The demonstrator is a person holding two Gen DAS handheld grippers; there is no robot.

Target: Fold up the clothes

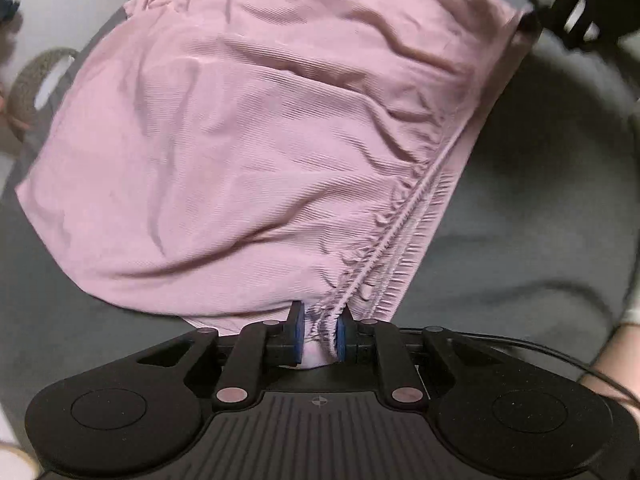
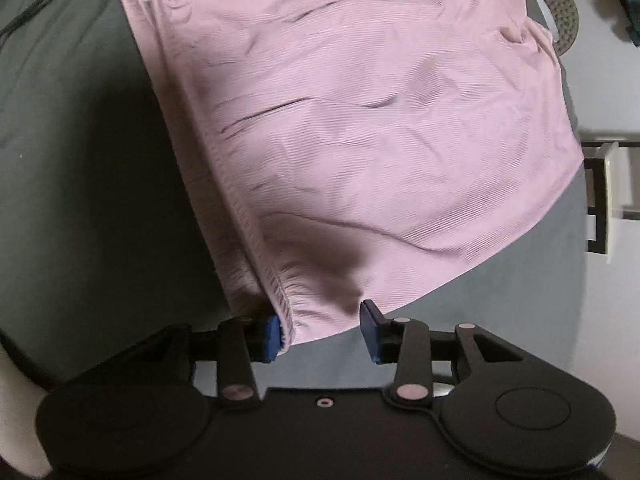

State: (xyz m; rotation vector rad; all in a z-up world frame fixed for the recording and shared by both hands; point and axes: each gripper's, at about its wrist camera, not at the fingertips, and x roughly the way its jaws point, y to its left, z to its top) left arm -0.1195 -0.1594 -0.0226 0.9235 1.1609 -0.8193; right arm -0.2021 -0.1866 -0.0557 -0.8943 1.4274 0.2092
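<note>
Only the left view is showing the left claw (image 1: 318, 334) pinching the pink garment's (image 1: 248, 128) elastic waistband. In the right view, the right claw (image 2: 320, 334) is gaping wide, one pad (image 2: 271, 338) touching the hem; the garment is lying on grey bedding (image 2: 80, 160).

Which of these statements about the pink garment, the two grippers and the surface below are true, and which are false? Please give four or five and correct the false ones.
1. The left gripper is shut on the gathered waistband of the pink garment. True.
2. The right gripper is clamped shut on the garment. False: its jaws stand apart, with the garment's corner between them, touching only the left pad.
3. The garment lies spread on a grey sheet. True.
4. The garment is a smooth blue fabric. False: it is pink, finely ribbed and wrinkled.
5. A woven basket shows beyond the garment in the left wrist view. True.
</note>
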